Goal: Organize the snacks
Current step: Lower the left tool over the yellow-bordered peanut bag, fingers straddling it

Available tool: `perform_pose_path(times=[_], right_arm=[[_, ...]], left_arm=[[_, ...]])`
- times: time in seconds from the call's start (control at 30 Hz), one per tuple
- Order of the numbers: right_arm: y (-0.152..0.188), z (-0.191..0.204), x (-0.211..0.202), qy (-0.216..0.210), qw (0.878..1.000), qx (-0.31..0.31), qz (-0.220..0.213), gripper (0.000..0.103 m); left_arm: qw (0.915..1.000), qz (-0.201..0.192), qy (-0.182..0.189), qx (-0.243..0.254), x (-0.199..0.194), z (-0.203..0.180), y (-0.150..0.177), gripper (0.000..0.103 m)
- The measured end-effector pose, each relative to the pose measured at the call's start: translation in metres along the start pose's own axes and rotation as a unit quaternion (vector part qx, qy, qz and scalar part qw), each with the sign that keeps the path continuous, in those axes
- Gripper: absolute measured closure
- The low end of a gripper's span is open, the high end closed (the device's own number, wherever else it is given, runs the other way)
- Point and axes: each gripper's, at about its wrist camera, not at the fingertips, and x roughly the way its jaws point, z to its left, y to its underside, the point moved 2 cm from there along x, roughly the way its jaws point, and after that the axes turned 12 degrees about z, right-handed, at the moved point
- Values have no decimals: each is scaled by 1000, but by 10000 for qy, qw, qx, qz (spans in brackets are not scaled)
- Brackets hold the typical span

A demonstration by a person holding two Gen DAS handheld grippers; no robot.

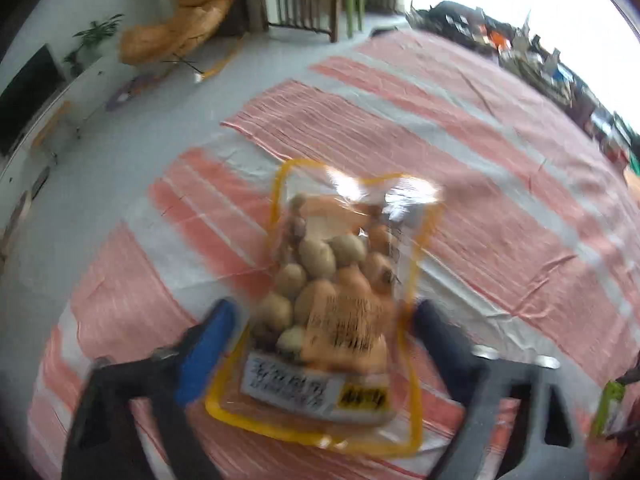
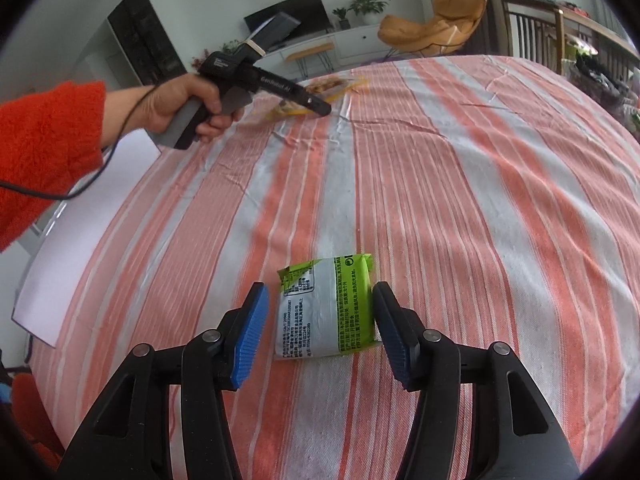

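Left hand-held gripper (image 1: 324, 344) half-open astride nut bag (image 1: 336, 304); right one (image 2: 318, 324) half-open astride green packet (image 2: 326, 306).

Snack packets (image 2: 326, 306) (well apart) on tablecloth (image 2: 460, 184)

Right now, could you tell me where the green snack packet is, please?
In the right wrist view, the green snack packet lies flat on the striped tablecloth, between the open right tongs.

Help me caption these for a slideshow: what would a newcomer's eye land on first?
The clear yellow-edged bag of round snacks sits between the left gripper jaws. A lime-green and white snack packet lies flat between the open right gripper jaws, on the orange-and-white striped tablecloth.
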Motion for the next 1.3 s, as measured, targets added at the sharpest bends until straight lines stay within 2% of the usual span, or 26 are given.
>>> perform_pose_path(times=[0.07,0.17,0.23,0.27,0.3,0.37,0.43,0.53,0.57,0.6,0.63,0.67,0.7,0.73,0.8,0.87,1.3], right_arm=[[-1,0,0,8,10000,0,1,46],[-1,2,1,85,10000,-41,13,46],[-1,3,2,143,9999,-70,24,46],[-1,4,2,180,9998,-91,30,46],[-1,5,2,217,9997,-110,35,46],[-1,8,3,321,9993,-172,54,45],[0,14,5,415,9987,-292,87,45],[6,27,6,298,9994,-170,76,45],[8,37,8,240,9995,-208,88,45],[10,48,11,314,9989,-334,102,45],[12,63,16,594,9964,-589,159,45],[12,71,20,768,9941,-738,208,44],[12,76,24,929,9916,-863,269,35],[13,81,27,1046,9890,-988,327,21],[13,86,31,1226,9855,-1095,421,17],[12,80,31,1193,9870,-983,442,15],[12,79,32,1242,9864,-980,438,13]], left_arm=[[9992,-1,-188,-340,-5,-6,15,44],[9958,-103,-414,-812,-14,-21,59,45],[9875,-145,-358,-1528,-25,-31,111,45],[9821,-156,-549,-1795,-37,-42,148,44],[9783,-186,-587,-1977,-44,-51,177,44],[9648,-301,-762,-2497,-64,-72,254,43],[9529,-461,-922,-2854,-76,-92,307,43],[9297,-645,-1365,-3360,-89,-114,365,37],[9217,-709,-1514,-3499,-91,-116,377,31],[9179,-757,-1555,-3570,-91,-116,382,27],[9169,-784,-1537,-3600,-92,-114,386,25],[9192,-791,-1470,-3567,-91,-109,386,19],[9215,-779,-1404,-3538,-90,-105,386,14],[9230,-764,-1296,-3542,-88,-101,384,12],[9247,-703,-1157,-3559,-84,-95,380,0],[9274,-664,-1225,-3471,-78,-107,380,0],[9241,-717,-1265,-3535,-80,-110,383,0]])
